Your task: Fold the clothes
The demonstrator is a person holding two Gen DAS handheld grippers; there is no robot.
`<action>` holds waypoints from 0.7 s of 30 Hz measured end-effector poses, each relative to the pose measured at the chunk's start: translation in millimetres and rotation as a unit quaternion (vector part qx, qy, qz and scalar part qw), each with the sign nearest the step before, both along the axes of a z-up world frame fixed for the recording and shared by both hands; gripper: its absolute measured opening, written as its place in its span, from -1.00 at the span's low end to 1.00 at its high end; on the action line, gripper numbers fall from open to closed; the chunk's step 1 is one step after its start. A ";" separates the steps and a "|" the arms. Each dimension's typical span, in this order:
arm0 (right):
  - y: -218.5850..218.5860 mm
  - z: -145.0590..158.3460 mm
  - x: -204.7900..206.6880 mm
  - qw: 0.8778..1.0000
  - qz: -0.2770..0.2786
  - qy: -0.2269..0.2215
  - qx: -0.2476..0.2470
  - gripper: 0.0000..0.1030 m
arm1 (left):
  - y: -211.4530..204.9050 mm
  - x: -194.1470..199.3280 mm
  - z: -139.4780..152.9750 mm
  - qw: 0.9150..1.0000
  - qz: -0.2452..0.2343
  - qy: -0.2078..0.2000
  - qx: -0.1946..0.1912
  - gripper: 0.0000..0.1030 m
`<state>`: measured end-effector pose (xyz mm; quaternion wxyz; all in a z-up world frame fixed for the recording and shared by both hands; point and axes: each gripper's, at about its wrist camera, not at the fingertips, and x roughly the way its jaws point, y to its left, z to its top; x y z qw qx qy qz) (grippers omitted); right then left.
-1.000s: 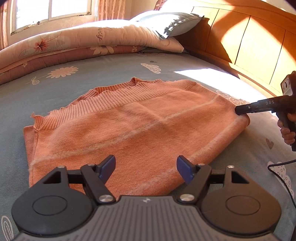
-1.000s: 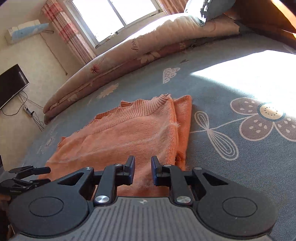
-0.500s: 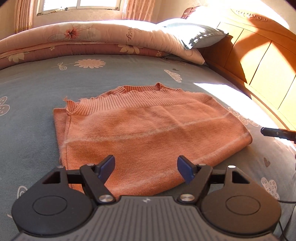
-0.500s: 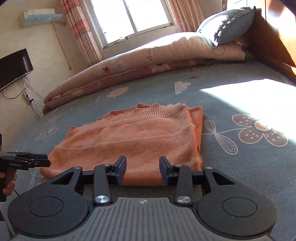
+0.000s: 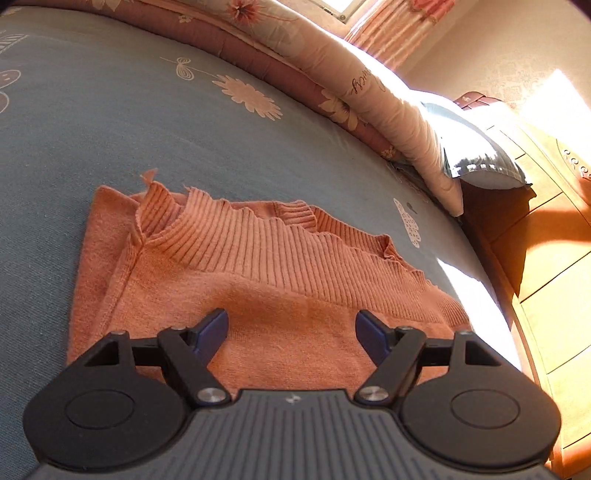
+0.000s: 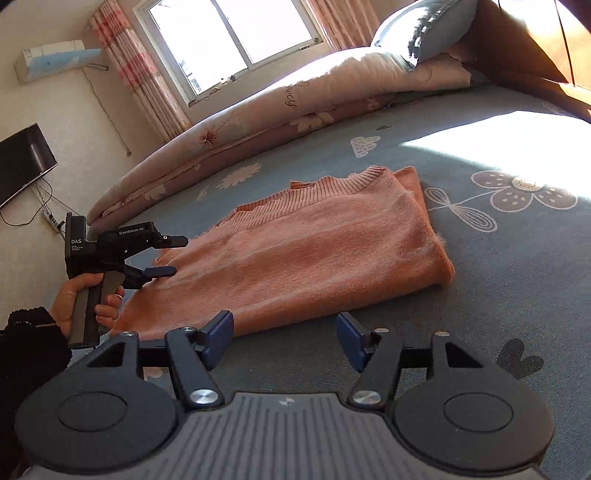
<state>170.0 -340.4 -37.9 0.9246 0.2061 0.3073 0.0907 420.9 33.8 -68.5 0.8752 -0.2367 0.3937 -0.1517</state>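
Note:
An orange knit sweater (image 6: 314, 251) lies folded into a flat rectangle on the blue-grey bed sheet (image 6: 498, 295). Its ribbed hem (image 5: 258, 240) faces the far side. My left gripper (image 5: 291, 334) is open and low over the sweater's end, with knit fabric showing between its blue pads (image 5: 216, 330). In the right wrist view the same left gripper (image 6: 168, 256) reaches the sweater's left end, held by a hand (image 6: 85, 295). My right gripper (image 6: 284, 334) is open just in front of the sweater's near edge, with nothing between its fingers.
A rolled floral quilt (image 6: 258, 110) and a grey pillow (image 6: 424, 29) lie along the far side of the bed. A wooden headboard (image 5: 546, 258) stands on the right. A window (image 6: 236, 40), a TV (image 6: 22, 162) and floor cables (image 6: 48, 218) are on the left.
The right gripper has opened from nearly shut to wide and drawn back off the sweater's corner. The left gripper has dropped low and moved in over the sweater's end, still open.

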 end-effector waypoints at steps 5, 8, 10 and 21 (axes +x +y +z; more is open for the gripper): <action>-4.8 -6.8 -1.3 1.000 -0.024 0.013 0.004 0.33 | 41.7 -22.3 6.7 0.999 0.035 0.004 -0.006 0.46; 2.1 -2.6 -2.6 0.999 -0.025 0.006 0.019 0.34 | 44.6 -45.1 22.2 0.999 0.014 -0.022 -0.045 0.55; 12.1 3.1 -5.8 1.000 -0.016 0.002 0.012 0.34 | 34.7 -60.1 30.0 0.997 -0.020 -0.037 -0.057 0.61; 29.7 56.3 -84.8 0.998 -0.027 -0.050 -0.031 0.54 | 52.8 -129.3 28.3 1.000 0.026 0.000 0.006 0.59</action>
